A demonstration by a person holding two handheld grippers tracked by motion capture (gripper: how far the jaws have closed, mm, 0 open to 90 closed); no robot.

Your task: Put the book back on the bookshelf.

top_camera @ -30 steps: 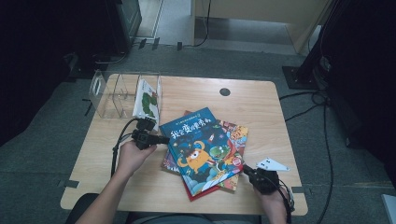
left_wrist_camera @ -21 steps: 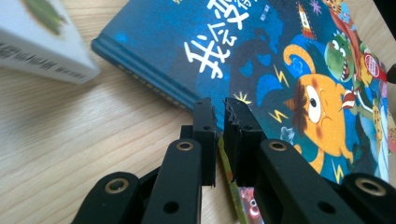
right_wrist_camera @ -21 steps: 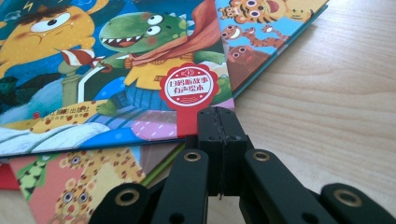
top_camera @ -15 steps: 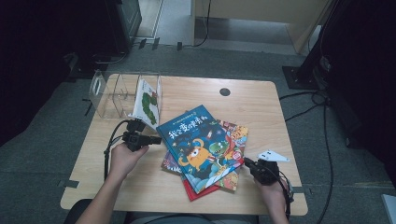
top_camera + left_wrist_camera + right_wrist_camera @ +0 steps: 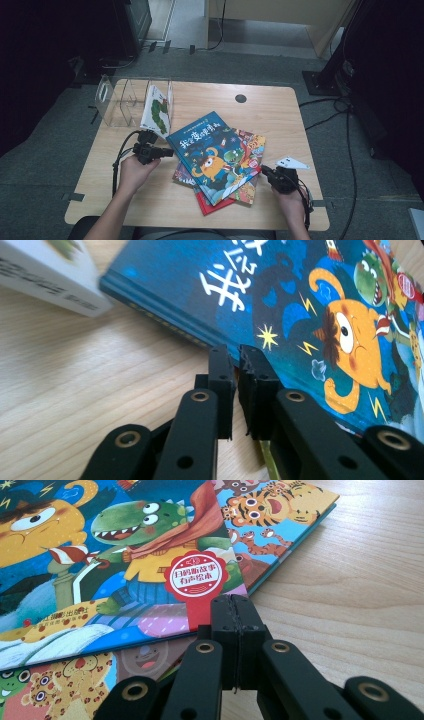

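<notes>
A stack of picture books lies mid-table. On top is a blue book (image 5: 212,152) (image 5: 300,295) (image 5: 100,545) with an orange monster on its cover. Under it are a book with tigers (image 5: 252,145) (image 5: 280,510) and a red book (image 5: 202,205). My left gripper (image 5: 167,151) (image 5: 237,352) is at the blue book's left edge, its jaws pinched to a thin slit on that edge. My right gripper (image 5: 265,172) (image 5: 237,602) is shut with nothing in it, its tip at the stack's right edge.
A clear acrylic book stand (image 5: 117,100) sits at the table's back left with a white book (image 5: 157,110) (image 5: 45,275) leaning in it. A round cable hole (image 5: 240,98) is at the back. Bare wood lies right of the stack and along the front edge.
My right gripper has moved forward and left, up to the stack's right edge. My left gripper drew slightly back, then returned to the blue book's left edge.
</notes>
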